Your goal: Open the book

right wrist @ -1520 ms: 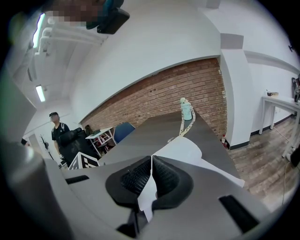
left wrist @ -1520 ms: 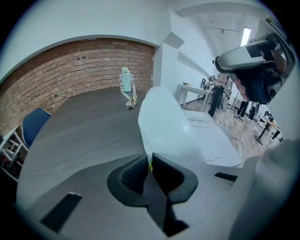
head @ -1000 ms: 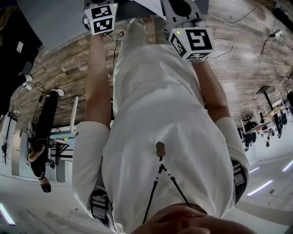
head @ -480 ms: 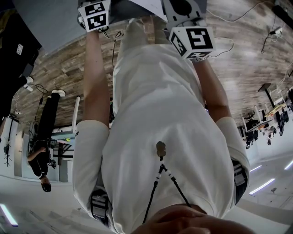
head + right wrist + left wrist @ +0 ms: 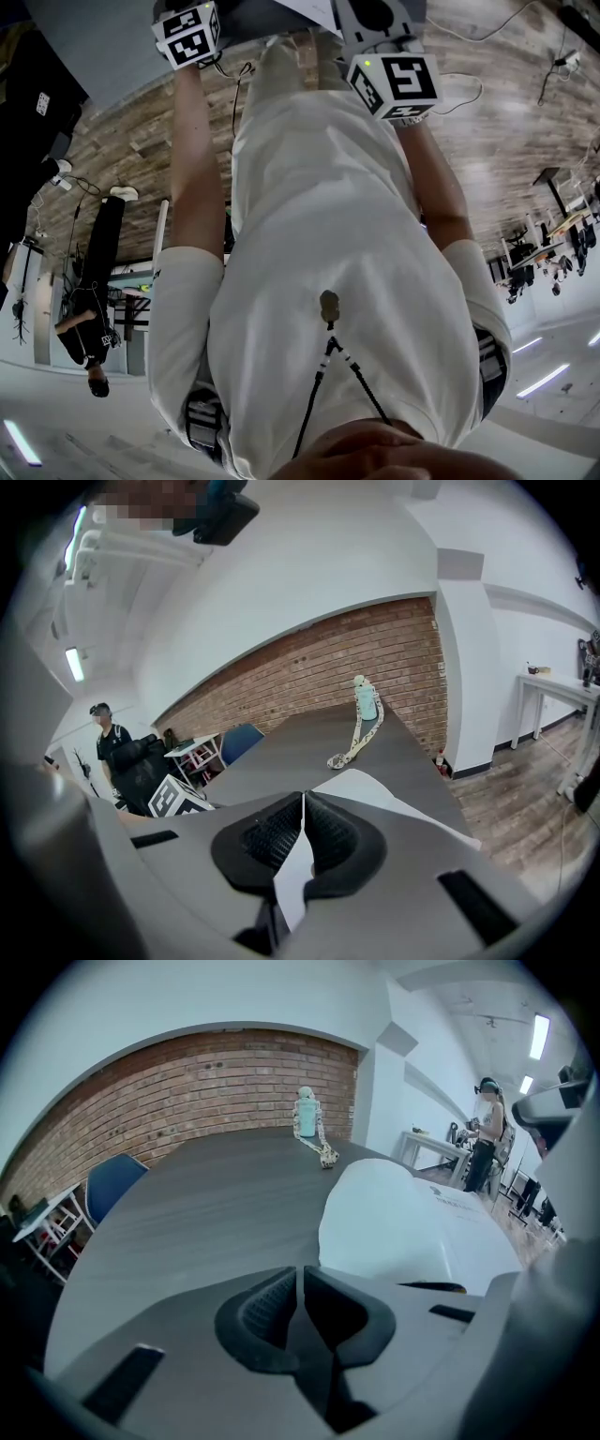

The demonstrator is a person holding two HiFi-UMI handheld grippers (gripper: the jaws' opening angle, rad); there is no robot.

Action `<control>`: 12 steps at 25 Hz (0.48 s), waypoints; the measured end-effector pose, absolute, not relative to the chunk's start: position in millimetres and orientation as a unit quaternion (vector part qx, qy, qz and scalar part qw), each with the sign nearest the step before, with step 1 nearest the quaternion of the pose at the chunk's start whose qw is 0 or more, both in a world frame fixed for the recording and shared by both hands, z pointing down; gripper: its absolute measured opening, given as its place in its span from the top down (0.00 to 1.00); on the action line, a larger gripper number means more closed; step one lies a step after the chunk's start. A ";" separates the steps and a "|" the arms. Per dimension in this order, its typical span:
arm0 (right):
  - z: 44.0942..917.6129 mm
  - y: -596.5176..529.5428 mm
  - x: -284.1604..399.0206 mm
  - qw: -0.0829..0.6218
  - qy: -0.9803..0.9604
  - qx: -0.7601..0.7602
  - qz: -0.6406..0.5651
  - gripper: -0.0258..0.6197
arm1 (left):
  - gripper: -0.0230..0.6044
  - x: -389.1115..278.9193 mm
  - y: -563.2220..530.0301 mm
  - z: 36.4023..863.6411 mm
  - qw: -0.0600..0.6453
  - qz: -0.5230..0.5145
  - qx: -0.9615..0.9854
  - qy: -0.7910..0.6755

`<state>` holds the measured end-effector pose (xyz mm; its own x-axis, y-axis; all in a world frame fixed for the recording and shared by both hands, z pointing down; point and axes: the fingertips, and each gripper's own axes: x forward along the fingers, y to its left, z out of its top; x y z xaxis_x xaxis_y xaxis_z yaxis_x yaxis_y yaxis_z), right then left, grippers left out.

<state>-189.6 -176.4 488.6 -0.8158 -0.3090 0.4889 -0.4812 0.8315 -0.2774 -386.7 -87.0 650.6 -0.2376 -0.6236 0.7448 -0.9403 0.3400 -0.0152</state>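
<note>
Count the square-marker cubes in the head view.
2. The left cube sits at the top edge, upper left; the right cube is lower, near top centre. Nothing suggests a hidden third.

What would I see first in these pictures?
Probably the white page of the book, pinched between the right gripper's fingers and curling up over the grey table. Behind it, a pale bottle with a dangling strap stands at the table's far end, before a red brick wall.
</note>
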 end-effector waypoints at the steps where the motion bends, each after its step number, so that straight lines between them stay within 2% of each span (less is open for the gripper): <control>1: 487.6 -174.0 -189.4 0.217 -0.932 0.213 0.199 0.90 | 0.90 -387.9 -82.3 649.5 0.330 0.240 0.521 -0.750; 12: 480.4 -136.7 -187.2 0.199 -0.932 0.232 0.196 0.90 | 0.93 -370.1 -58.8 612.6 0.291 0.207 0.563 -0.745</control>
